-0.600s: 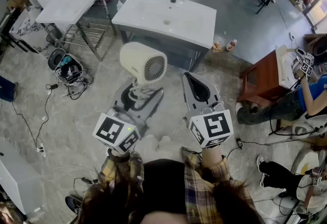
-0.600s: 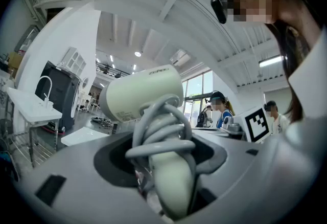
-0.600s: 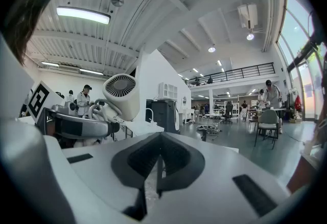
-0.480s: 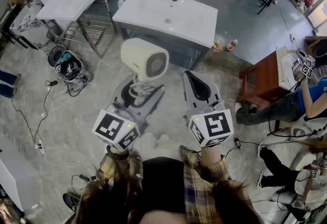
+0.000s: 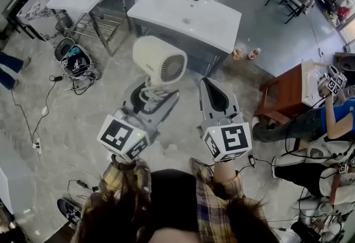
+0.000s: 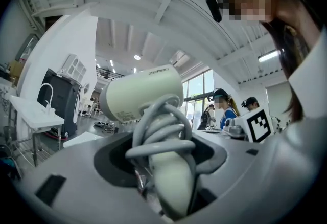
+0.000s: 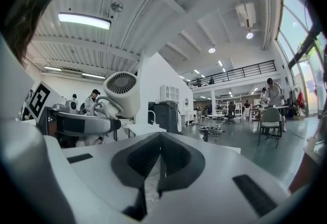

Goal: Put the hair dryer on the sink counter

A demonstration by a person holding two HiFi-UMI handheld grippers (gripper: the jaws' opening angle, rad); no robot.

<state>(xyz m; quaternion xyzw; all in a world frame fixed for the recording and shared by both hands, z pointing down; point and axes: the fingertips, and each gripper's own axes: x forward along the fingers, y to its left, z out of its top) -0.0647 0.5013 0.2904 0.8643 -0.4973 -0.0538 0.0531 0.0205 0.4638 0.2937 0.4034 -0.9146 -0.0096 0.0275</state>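
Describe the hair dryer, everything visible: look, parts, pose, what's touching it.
The hair dryer is cream-white, apparently matte plastic, with a short fat barrel and a round slotted grille at one end. Small print runs along the barrel, too small to read. A pale grey cord is coiled around its handle. It stands upright, barrel on top, held in the air by the left gripper, whose jaws clamp the wrapped handle. It is near the white sink counter but not resting on it.

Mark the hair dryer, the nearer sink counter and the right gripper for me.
hair dryer (image 5: 152,56), head view, cream body.
sink counter (image 5: 163,8), head view, bare white top.
right gripper (image 5: 206,82), head view, closed jaw tips.
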